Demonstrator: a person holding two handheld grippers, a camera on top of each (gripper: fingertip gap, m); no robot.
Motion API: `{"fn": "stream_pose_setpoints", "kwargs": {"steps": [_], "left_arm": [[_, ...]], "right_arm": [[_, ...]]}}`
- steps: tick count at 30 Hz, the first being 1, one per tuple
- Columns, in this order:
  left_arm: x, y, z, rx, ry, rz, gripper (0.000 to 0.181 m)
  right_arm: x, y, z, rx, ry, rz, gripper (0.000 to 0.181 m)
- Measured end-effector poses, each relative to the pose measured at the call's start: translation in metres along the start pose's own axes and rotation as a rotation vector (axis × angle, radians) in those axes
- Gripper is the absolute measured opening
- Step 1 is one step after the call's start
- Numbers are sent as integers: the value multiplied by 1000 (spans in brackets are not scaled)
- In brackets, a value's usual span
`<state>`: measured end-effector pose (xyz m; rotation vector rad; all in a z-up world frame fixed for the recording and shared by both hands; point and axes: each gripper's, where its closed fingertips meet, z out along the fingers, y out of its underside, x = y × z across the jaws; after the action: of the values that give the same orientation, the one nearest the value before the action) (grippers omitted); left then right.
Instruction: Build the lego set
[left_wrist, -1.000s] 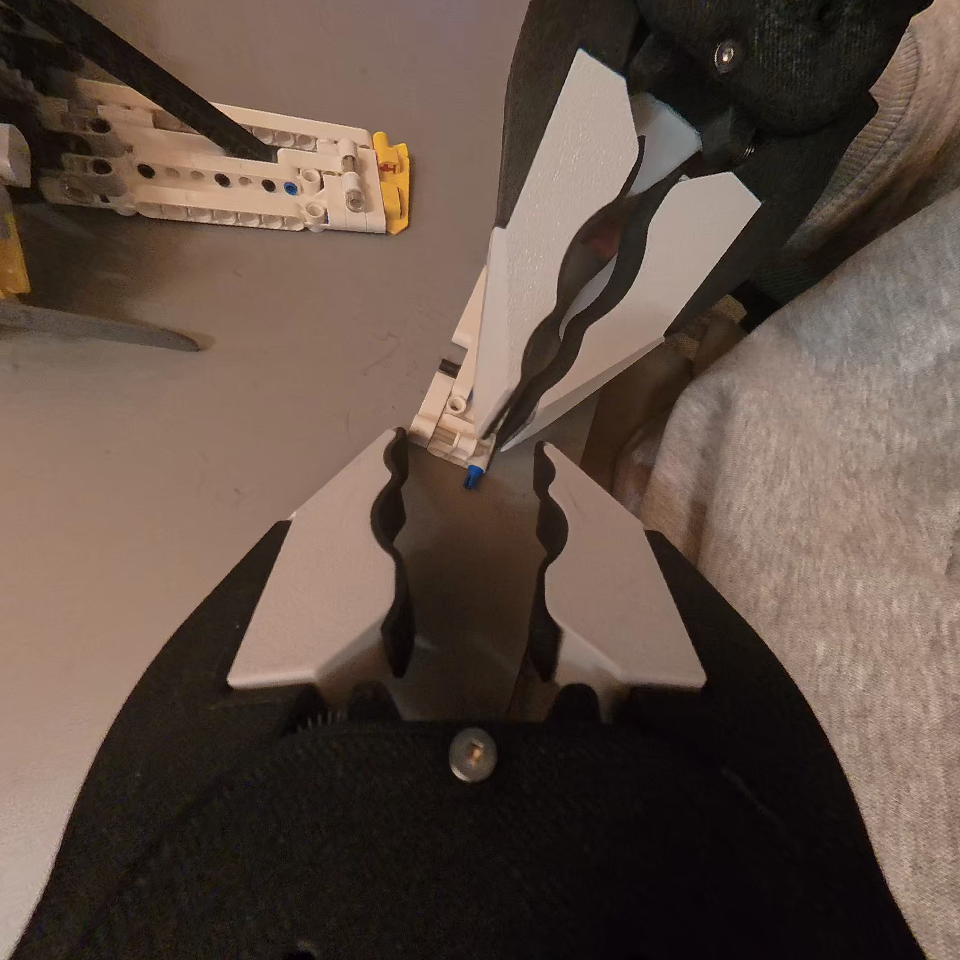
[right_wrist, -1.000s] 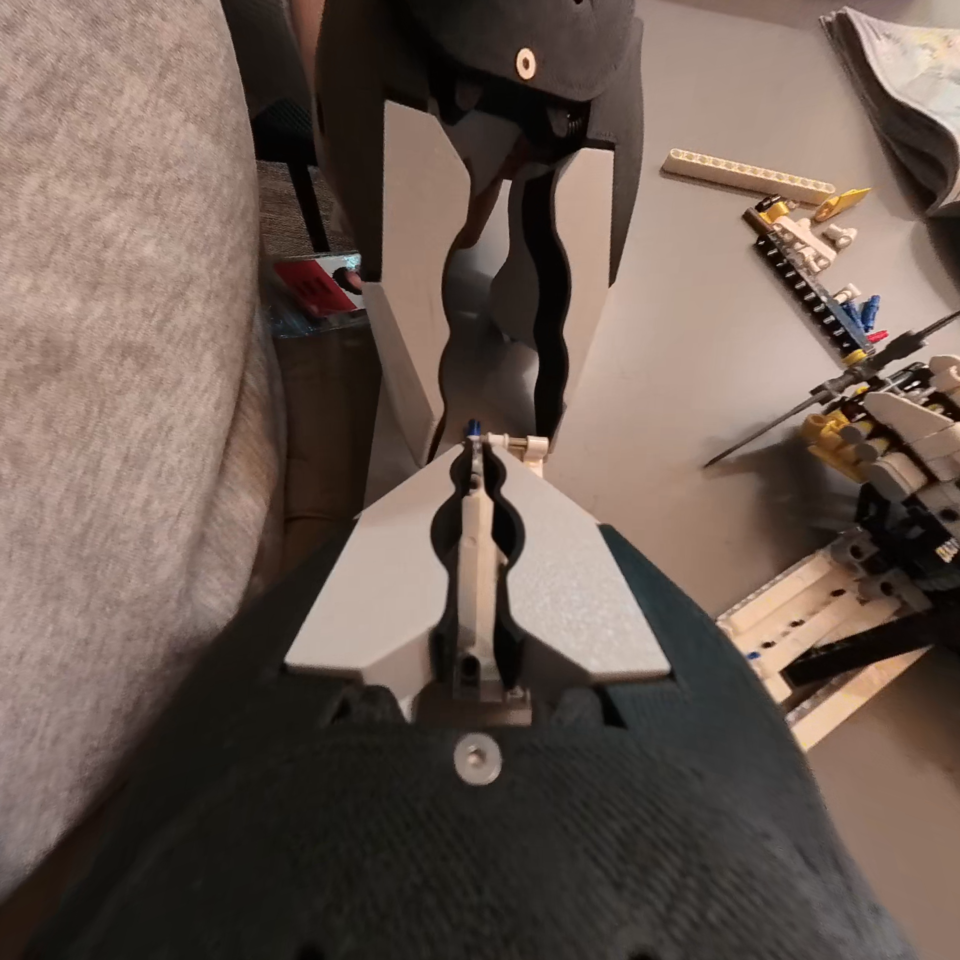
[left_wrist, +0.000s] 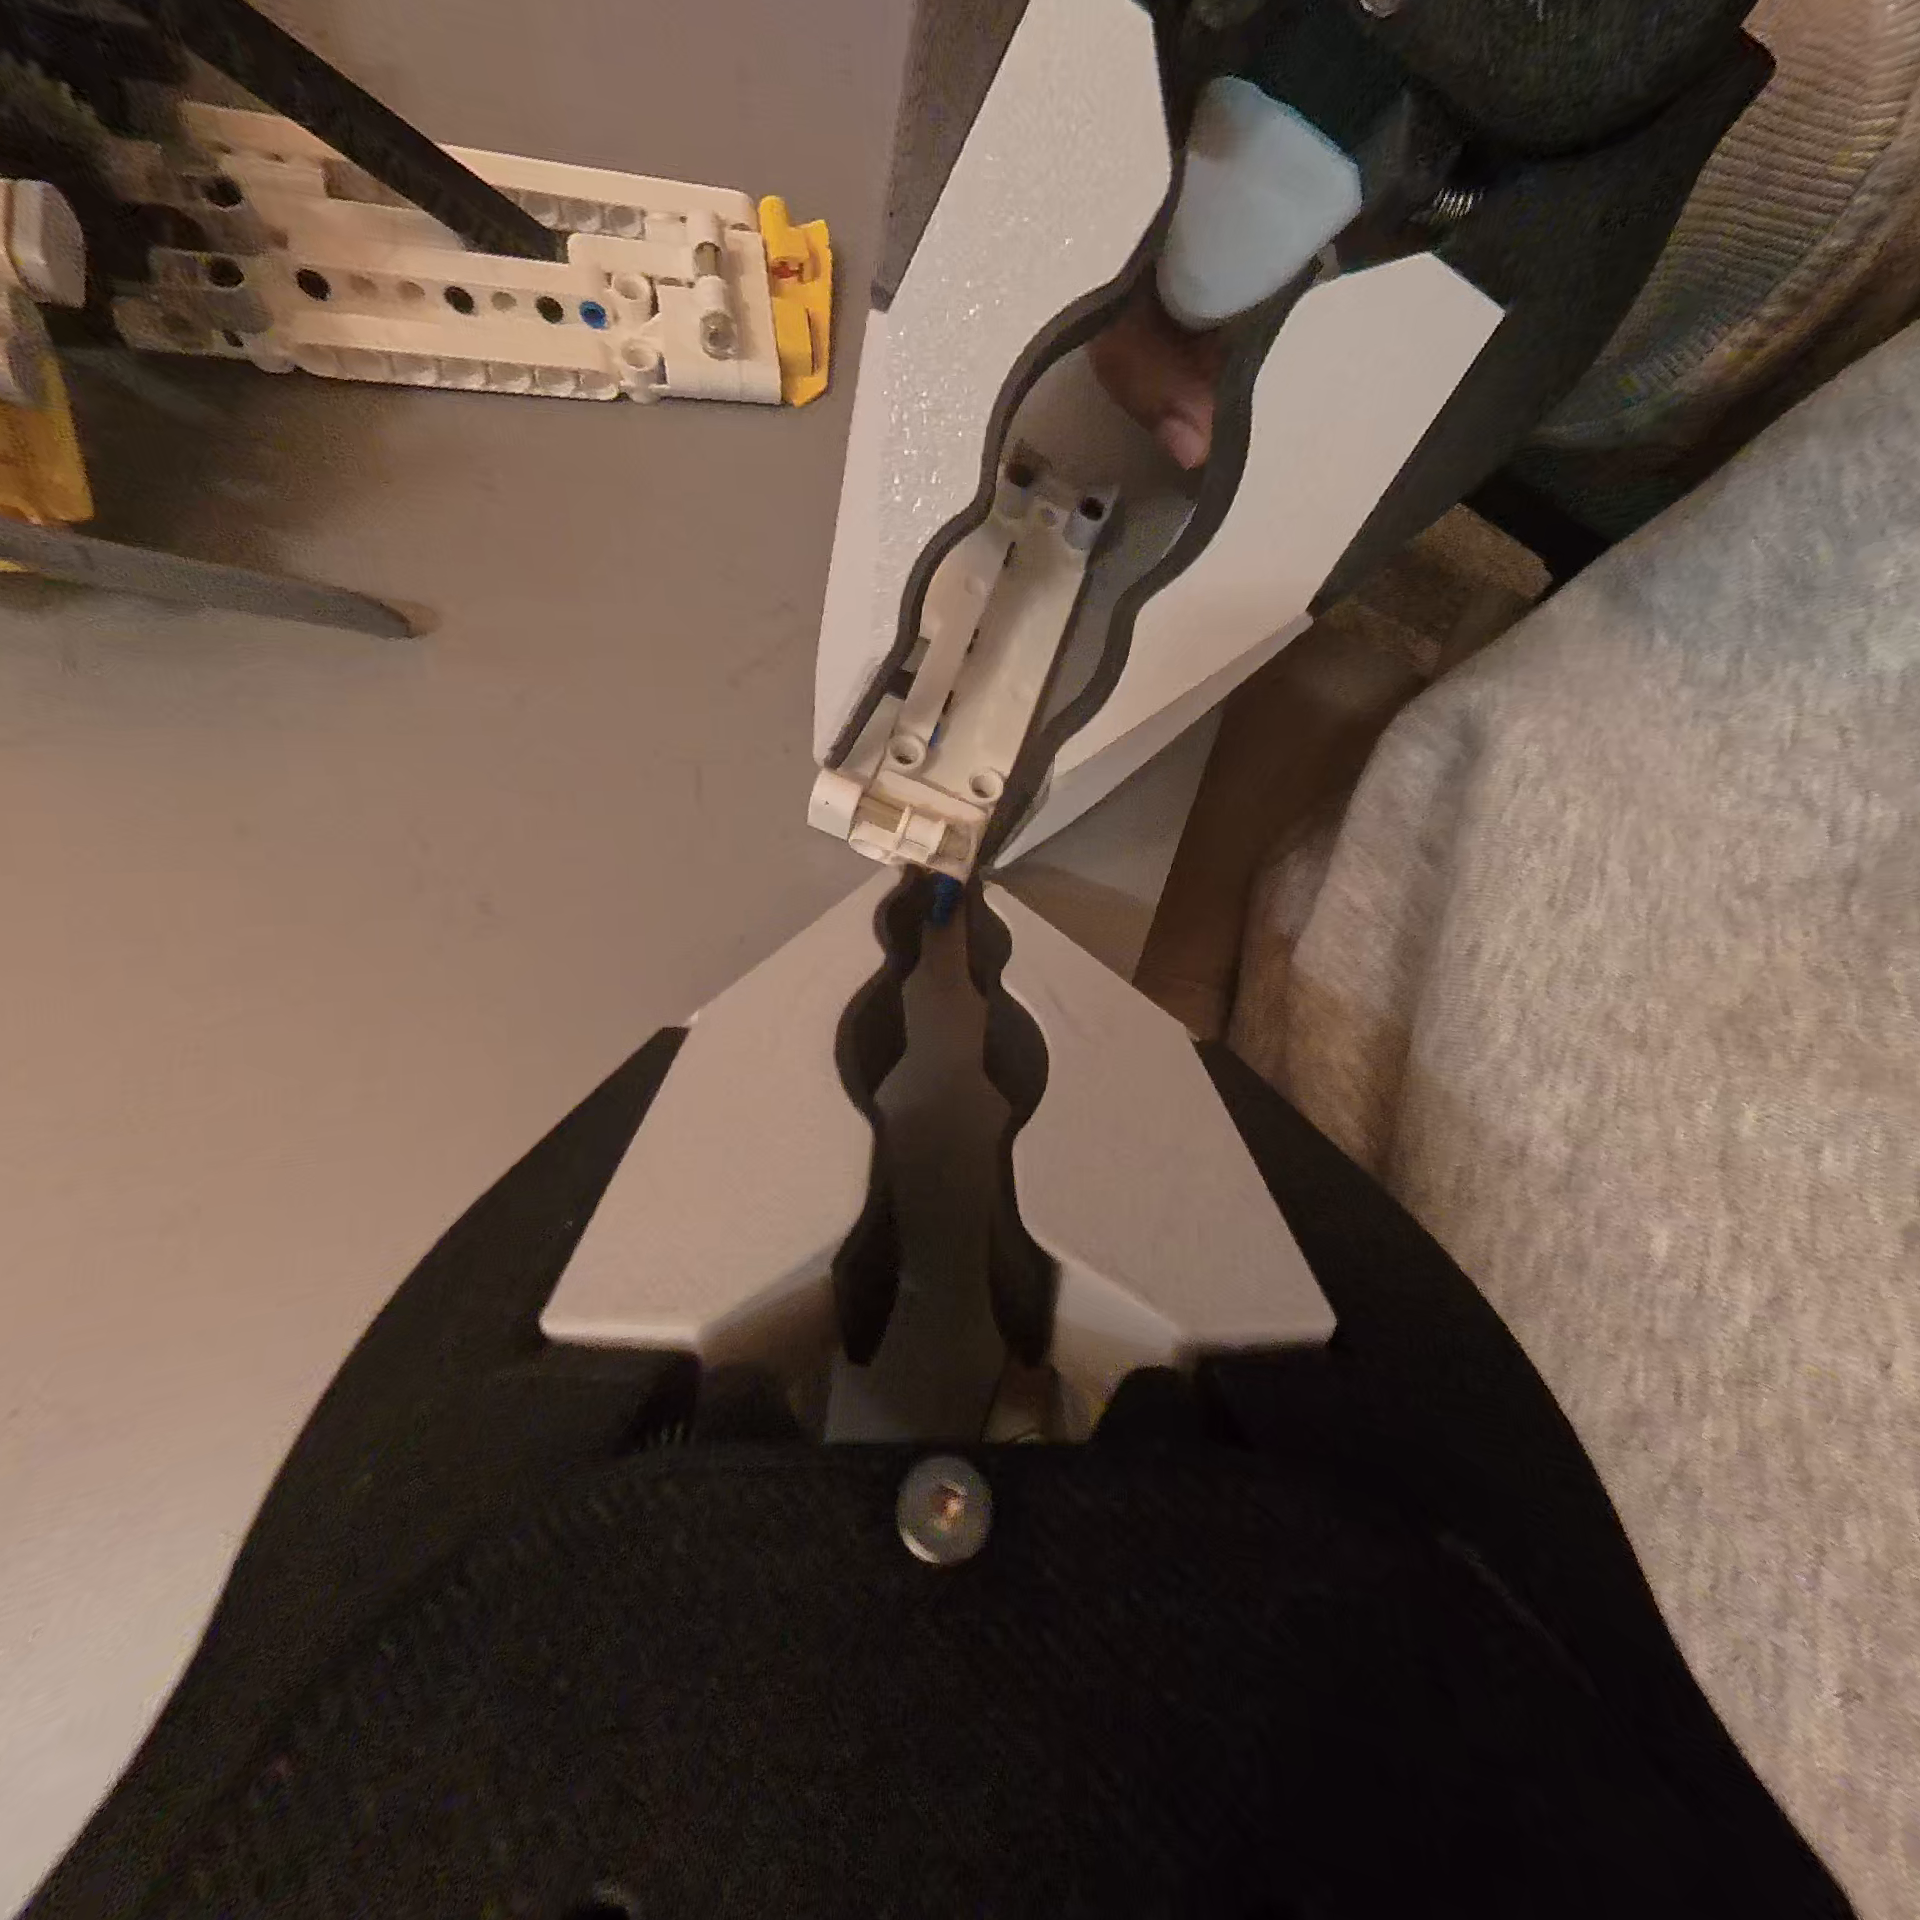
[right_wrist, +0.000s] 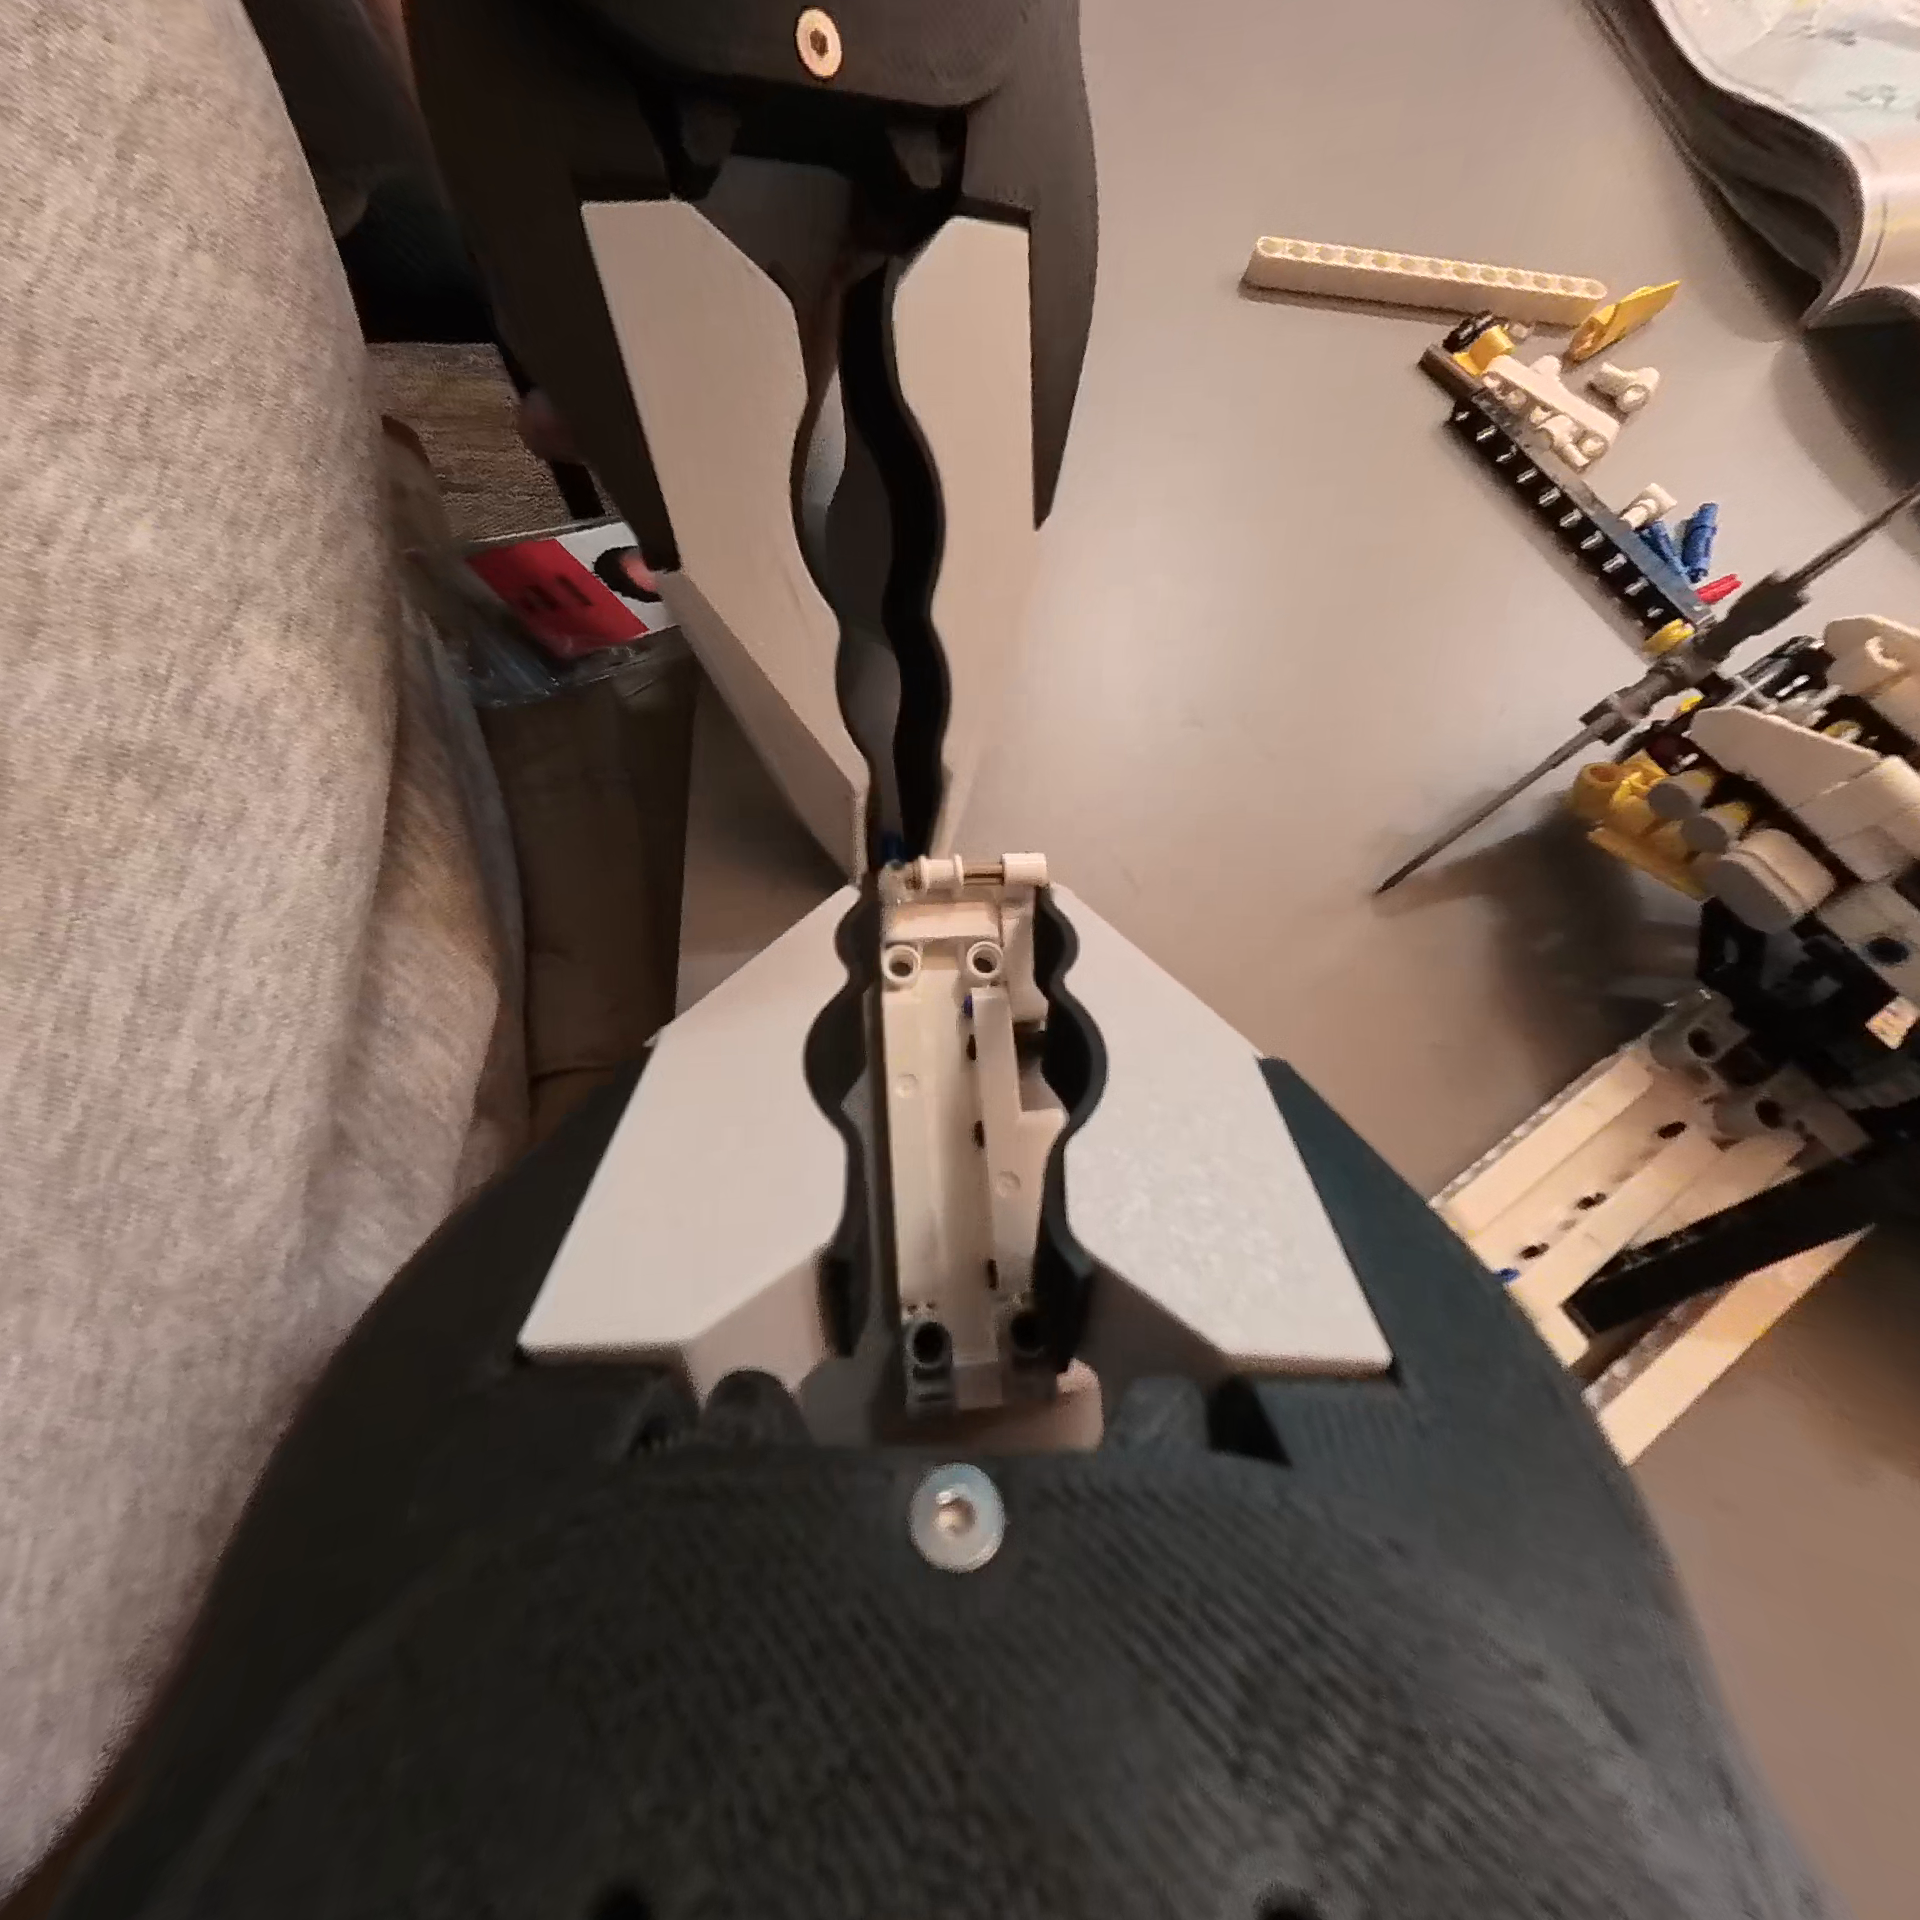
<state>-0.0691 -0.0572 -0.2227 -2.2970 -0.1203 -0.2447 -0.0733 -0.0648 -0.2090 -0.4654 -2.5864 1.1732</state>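
So the model looks half built, right gripper clamping a white subassembly, left gripper pinching a blue pin.

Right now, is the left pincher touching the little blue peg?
Touching. In the left wrist view, the left gripper has its fingertips pinched on the blue peg sticking out of the white lego piece.

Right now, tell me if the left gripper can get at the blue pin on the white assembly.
Probably yes. The left gripper is already closed around the blue pin, tip to tip with the right gripper, which clamps the white assembly. Nothing lies between them.
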Motion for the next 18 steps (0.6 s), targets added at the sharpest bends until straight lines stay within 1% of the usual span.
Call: {"fn": "stream_pose_setpoints", "kwargs": {"steps": [12,18], "left_arm": [[1,0,0,-2,-1,19,5],[1,0,0,4,1,16,5]], "right_arm": [[2,2,1,-23,-11,-7,29],[7,-1,-1,-5,-10,-13,31]]}}
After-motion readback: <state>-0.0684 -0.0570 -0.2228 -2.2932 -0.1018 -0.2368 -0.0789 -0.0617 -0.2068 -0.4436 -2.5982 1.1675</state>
